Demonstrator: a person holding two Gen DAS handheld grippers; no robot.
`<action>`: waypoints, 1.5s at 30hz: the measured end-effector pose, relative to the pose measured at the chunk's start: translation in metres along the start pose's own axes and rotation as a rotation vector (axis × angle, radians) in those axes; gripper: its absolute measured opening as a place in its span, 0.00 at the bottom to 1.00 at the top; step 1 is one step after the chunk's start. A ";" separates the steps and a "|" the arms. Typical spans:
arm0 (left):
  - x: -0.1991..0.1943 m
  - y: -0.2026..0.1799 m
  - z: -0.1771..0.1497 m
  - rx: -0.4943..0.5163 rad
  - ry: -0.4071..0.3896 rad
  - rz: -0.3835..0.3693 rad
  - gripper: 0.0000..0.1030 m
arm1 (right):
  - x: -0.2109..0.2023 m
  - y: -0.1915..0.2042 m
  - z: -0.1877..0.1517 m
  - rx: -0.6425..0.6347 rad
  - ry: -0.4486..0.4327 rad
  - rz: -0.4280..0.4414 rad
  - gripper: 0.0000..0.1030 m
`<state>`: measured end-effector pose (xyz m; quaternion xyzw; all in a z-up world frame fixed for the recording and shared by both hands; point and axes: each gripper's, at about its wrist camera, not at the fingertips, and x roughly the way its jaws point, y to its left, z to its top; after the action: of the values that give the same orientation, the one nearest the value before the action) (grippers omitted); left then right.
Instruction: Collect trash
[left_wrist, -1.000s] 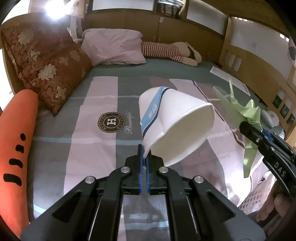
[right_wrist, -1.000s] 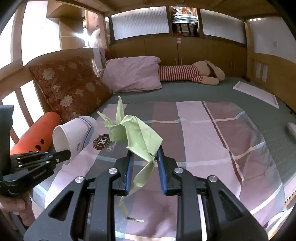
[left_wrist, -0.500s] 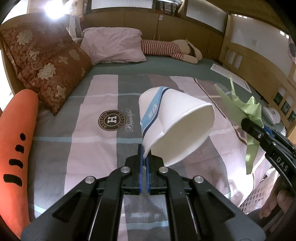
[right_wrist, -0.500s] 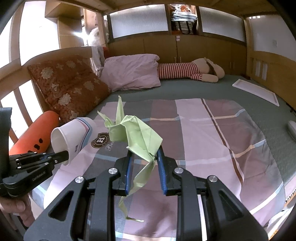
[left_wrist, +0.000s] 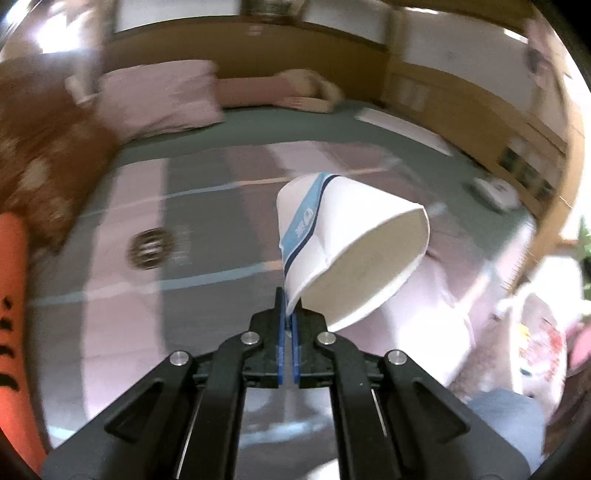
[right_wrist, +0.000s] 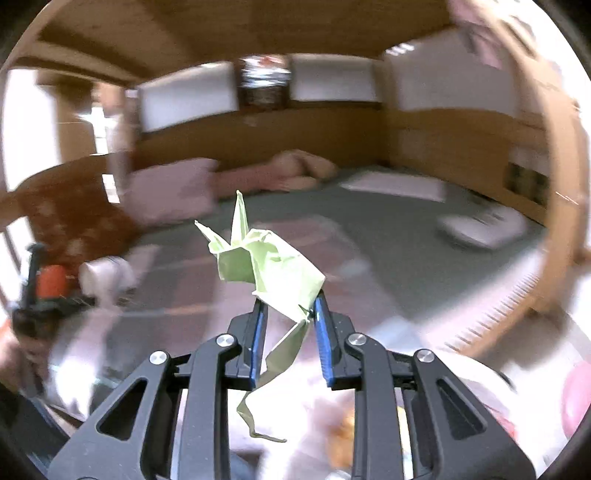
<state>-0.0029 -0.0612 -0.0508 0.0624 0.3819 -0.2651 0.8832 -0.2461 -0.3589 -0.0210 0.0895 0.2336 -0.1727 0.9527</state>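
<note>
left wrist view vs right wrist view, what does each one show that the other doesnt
Only the left wrist view shows the left tool up close, shut on the rim of the white paper cup, plus the round logo on the striped cover.

Only the right wrist view shows the right tool closed on the crumpled green paper.

Both show the pink pillow, the brown flowered cushion and the bed, all blurred.

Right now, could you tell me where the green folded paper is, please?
The green folded paper sits mid-frame in the right wrist view, pinched in the right gripper above the bed.
</note>
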 end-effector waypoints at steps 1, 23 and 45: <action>-0.002 -0.021 0.001 0.045 0.000 -0.035 0.04 | -0.002 -0.015 -0.011 0.010 0.029 -0.038 0.26; -0.013 -0.218 -0.012 0.282 0.082 -0.413 0.89 | -0.043 -0.060 0.007 0.136 -0.088 -0.168 0.83; -0.045 0.102 0.005 -0.200 -0.123 0.296 0.97 | 0.124 0.262 0.061 -0.147 0.083 0.253 0.97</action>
<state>0.0274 0.0433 -0.0243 0.0134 0.3384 -0.0964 0.9359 -0.0199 -0.1674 -0.0029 0.0553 0.2718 -0.0298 0.9603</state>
